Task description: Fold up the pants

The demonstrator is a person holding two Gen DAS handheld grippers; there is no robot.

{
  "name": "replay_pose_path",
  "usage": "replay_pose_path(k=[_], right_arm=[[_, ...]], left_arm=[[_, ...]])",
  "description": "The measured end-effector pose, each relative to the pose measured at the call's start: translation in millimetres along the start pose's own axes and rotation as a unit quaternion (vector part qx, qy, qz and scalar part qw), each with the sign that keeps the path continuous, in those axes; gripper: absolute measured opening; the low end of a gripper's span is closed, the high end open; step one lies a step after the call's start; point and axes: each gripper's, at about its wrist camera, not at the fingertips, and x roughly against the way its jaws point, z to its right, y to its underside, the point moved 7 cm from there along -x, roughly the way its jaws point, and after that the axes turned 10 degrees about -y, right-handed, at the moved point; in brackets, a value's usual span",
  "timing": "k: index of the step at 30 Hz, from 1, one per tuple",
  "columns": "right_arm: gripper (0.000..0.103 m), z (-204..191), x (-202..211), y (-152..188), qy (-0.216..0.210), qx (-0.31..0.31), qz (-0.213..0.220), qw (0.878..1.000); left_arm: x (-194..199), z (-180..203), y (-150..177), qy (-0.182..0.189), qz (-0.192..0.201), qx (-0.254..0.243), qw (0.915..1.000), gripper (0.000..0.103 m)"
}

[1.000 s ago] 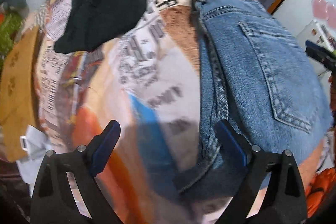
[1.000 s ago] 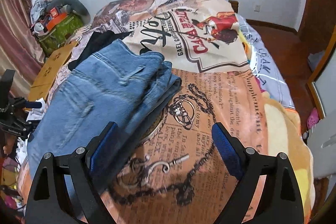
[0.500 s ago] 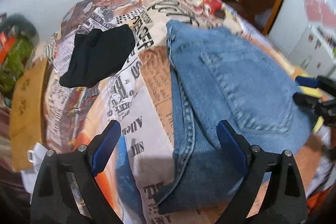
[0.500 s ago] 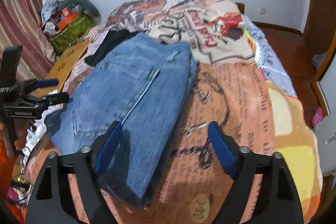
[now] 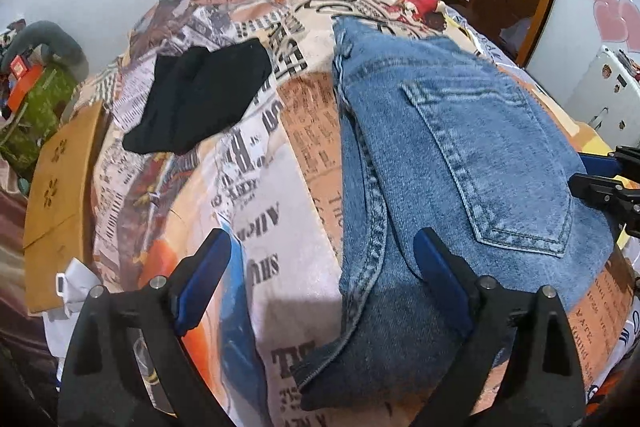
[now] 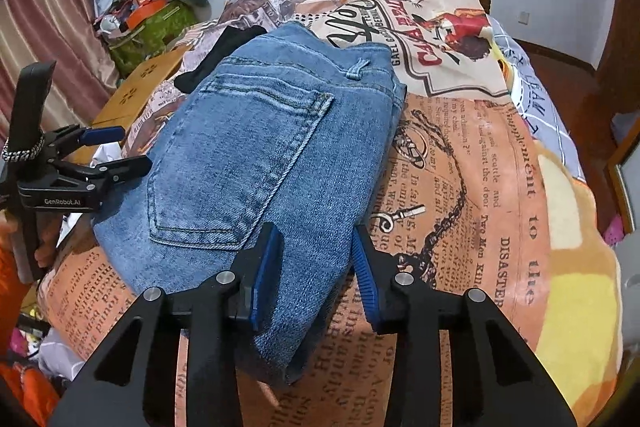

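A: Locate jeans [image 6: 256, 163].

B: Folded into a thick bundle on the bed [image 6: 472, 195], back pocket [image 6: 248, 163] up, waistband at the far end. Black cloth [image 5: 200, 103] just beyond the far left corner of the jeans, touching or slightly under them in the right wrist view.

A: Report right gripper [image 6: 316, 267].

B: Jaws closing over the near right corner of the jeans. Denim between the pads; pads not yet seen pressing on it.

A: Report left gripper [image 5: 320, 275].

B: Spread wide above the near left edge of the jeans. One pad over the denim, the other over bare bedspread. Nothing held.

A: Estimate handling.

B: Likely heavy for cloth, soft, but stiff where layers stack. Not fragile, not slippery; textured weave should hold in rubber pads. Layers liable to slide apart if only the top one is pinched.

A: Recommend hold points.

B: Near corners of the jeans, one per gripper, all layers taken together. Seam edges preferred: thicker, firmer, less prone to slipping out. Avoid the pocket panel: flat, nothing to pinch.
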Motion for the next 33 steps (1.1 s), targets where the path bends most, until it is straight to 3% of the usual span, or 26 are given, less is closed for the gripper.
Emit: replay_pose_path(k=[3,7,13,19,30,32,33], right_arm=[[0.034,-1.1,10.7,-9.8,-0.001,0.005,0.007,1.0],[0.04,2.4,25.1,-36.5,0.0,0.006,0.045,0.999],[0.046,26.2,18.4,-76.8,0.016,-0.01,0.077,0.997],[0.046,52.5,-12.6,-102.8,0.014,-0.023,0.06,0.998],[0.045,91.3,-79.9,-133.6,-0.023,-0.091,0.007,0.996],[0.041,89.3,-91.4,-130.2,-0.025,-0.076,-0.016,0.997],[0.032,87.3,-94.6,-128.7,-0.025,-0.06,-0.02,0.998]], left_arm=[[7.8,-11.0,-16.7,-0.028,0.021,0.012,0.9993,0.094],[13.8,-26.8,-54.2,-0.017,0.053,0.045,0.9975,0.094],[5.4,-27.7,-105.6,-0.025,0.081,0.031,0.9959,0.094],[-30.5,-9.8,-141.1,0.01,0.056,0.014,0.9983,0.094],[-95.5,29.5,-155.3,0.005,0.008,-0.036,0.9993,0.094],[-98.8,28.8,-154.6,0.007,0.008,-0.037,0.9993,0.095],[-101.4,29.1,-153.3,0.008,0.005,-0.038,0.9992,0.095]])
